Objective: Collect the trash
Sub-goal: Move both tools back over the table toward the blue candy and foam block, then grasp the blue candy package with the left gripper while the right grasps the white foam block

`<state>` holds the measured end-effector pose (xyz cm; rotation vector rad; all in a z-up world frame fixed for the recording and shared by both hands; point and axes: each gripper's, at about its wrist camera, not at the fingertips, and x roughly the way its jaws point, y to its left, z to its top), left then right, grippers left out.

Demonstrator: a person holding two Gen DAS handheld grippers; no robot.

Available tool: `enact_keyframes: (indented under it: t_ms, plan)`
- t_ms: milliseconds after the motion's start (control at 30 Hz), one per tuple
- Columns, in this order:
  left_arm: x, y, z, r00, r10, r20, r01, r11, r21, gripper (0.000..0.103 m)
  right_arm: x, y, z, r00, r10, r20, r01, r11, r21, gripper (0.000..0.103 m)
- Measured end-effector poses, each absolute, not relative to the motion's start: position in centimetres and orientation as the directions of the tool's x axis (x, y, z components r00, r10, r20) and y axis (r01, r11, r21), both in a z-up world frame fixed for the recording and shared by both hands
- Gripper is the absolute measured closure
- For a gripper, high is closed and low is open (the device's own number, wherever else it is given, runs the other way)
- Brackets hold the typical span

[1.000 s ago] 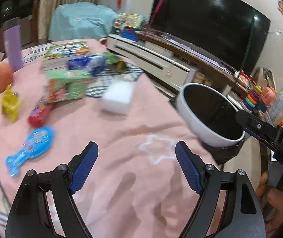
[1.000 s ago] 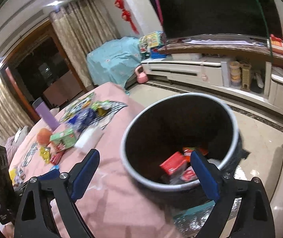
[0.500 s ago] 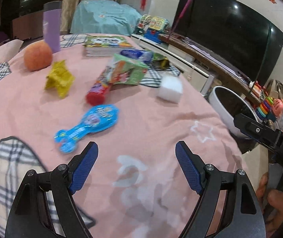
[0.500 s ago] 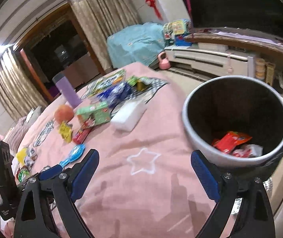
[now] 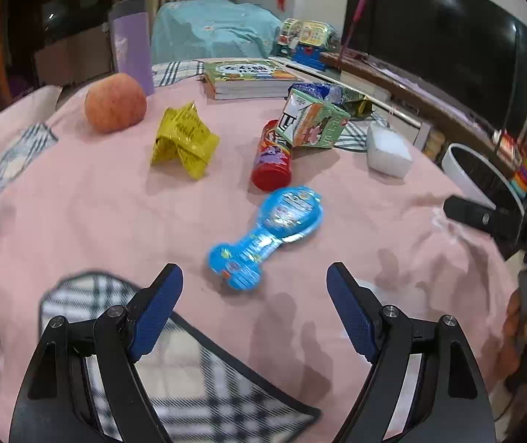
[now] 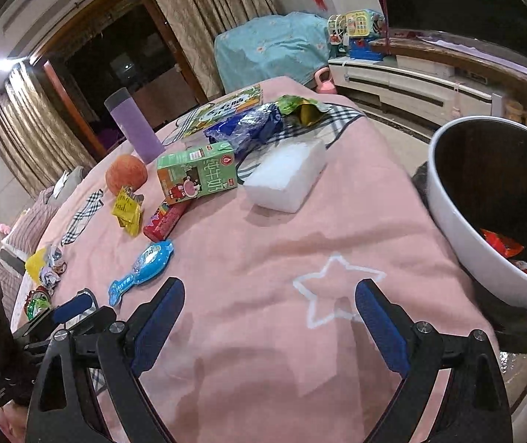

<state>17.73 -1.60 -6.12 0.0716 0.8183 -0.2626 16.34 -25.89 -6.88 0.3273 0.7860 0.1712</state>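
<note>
Black gripper [image 5: 254, 280] frames, blue ribbed pads [image 5: 350, 319], silver screws, perhaps bare-handed

Pink-clothed table [image 5: 97, 214] with blue wrapper [image 5: 267, 236], milk carton [image 6: 197, 171], apple [image 5: 115, 102], sponge [image 6: 285, 175]

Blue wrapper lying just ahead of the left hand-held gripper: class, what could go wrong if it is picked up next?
1. The blue wrapper lies flat on the soft pink cloth, so the open left hand-held gripper may pinch cloth too.
2. The red tube lies close behind it and might roll if nudged.
3. The bin sits past the table edge, so a weak grip could drop it.
</note>
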Motion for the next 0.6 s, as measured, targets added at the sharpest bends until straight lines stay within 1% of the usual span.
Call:
enact_keyframes:
  t_ms: [200,333,367,400,433,500,533,567,600]
  plan:
    - [19.9,-1.9,-6.6,0.624,-0.185,-0.759,0.341,0.939,0.051,0.021,18.7,-25.6,-7.0,0.69,0.254,-0.678,-0.011,0.94,0.341,0.008]
    - [20.8,-2.2,-7.3,0.592,-0.198,-0.781,0.365,0.93,0.041,0.022,20.6,-25.5,-7.1,0.688,0.244,-0.683,0.005,0.94,0.341,0.008]
    - [20.9,-2.5,-7.5,0.589,-0.197,-0.784,0.369,0.929,0.043,0.028,21.0,-25.4,-7.1,0.689,0.243,-0.683,0.006,0.94,0.341,0.008]
    - [21.1,-2.8,-7.7,0.586,-0.192,-0.787,0.369,0.928,0.049,0.036,21.5,-25.3,-7.0,0.692,0.241,-0.681,0.006,0.941,0.339,0.009]
    - [21.3,-3.1,-8.0,0.576,-0.194,-0.794,0.373,0.927,0.044,0.039,21.9,-25.1,-7.0,0.693,0.236,-0.681,0.008,0.942,0.334,0.009]
    - [21.5,-3.4,-8.0,0.576,-0.201,-0.792,0.372,0.927,0.036,0.051,22.9,-24.9,-7.0,0.695,0.223,-0.683,0.011,0.947,0.321,0.01]
    - [21.8,-3.7,-7.9,0.573,-0.206,-0.793,0.372,0.928,0.028,0.055,23.5,-24.7,-7.0,0.693,0.215,-0.688,0.012,0.951,0.31,0.01]
    - [22.0,-3.8,-7.9,0.57,-0.213,-0.794,0.371,0.929,0.017,0.063,23.8,-24.8,-7.1,0.691,0.209,-0.692,0.014,0.953,0.302,0.011]
    - [22.2,-3.9,-7.9,0.568,-0.218,-0.793,0.365,0.931,0.006,0.068,24.3,-24.7,-7.2,0.688,0.202,-0.697,0.016,0.956,0.293,0.013]
